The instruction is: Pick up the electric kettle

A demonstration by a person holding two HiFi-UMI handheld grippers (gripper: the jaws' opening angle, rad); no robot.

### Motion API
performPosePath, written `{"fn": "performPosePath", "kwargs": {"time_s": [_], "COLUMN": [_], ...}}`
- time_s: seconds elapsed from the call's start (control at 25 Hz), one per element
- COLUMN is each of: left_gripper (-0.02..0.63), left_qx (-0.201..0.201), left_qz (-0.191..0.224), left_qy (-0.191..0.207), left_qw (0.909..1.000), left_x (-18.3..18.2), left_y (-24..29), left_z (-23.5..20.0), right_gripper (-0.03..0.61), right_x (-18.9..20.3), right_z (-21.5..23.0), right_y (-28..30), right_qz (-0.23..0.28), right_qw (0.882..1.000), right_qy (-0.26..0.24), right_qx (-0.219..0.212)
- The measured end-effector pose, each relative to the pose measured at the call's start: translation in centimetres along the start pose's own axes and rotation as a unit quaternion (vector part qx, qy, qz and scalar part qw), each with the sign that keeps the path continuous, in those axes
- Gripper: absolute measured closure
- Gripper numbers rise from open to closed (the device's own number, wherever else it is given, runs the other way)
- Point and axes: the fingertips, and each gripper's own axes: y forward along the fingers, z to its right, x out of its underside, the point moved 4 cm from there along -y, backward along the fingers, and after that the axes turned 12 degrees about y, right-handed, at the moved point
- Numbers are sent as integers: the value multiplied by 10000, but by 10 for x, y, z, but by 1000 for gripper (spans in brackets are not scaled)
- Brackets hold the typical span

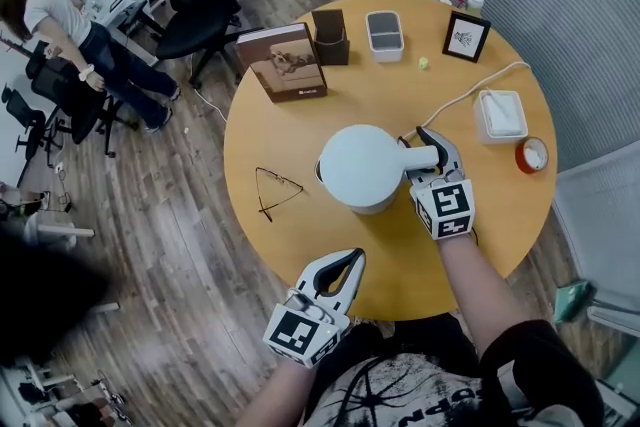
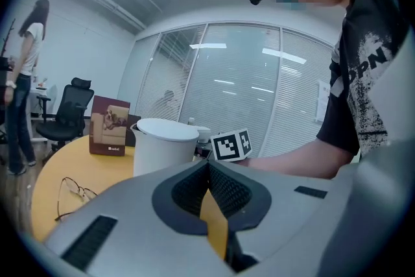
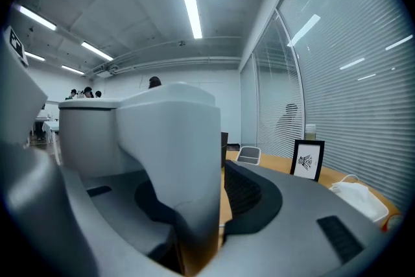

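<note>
Around the kettle (image 1: 362, 167) — glasses (image 1: 278, 190), book (image 1: 282, 62).

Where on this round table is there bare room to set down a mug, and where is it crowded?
Bare: between book and glasses; between kettle and lidded container; the near edge below the kettle. Crowded: the right side, with cable, white box, right gripper.

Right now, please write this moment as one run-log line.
right gripper: open, jaws astride handle, not yet clamped | left gripper: shut, empty, at near edge of table | electric kettle: upright on table, lid closed
</note>
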Motion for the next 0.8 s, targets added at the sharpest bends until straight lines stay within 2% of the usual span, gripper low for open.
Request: {"fn": "performPosePath", "kwargs": {"time_s": [0.16, 0.8], "left_gripper": [614, 613], "left_qx": [-38, -230], "left_qz": [-26, 52], "left_qy": [-65, -79], "left_qw": [10000, 9997], "left_x": [5, 2], "left_y": [-3, -15], "left_z": [0, -2], "right_gripper": [536, 561], "right_x": [-4, -8], "right_z": [-8, -4], "right_y": [2, 1], "right_qz": [134, 352], "right_qw": [9998, 9992], "right_qy": [-160, -12], "right_qx": [17, 202]}}
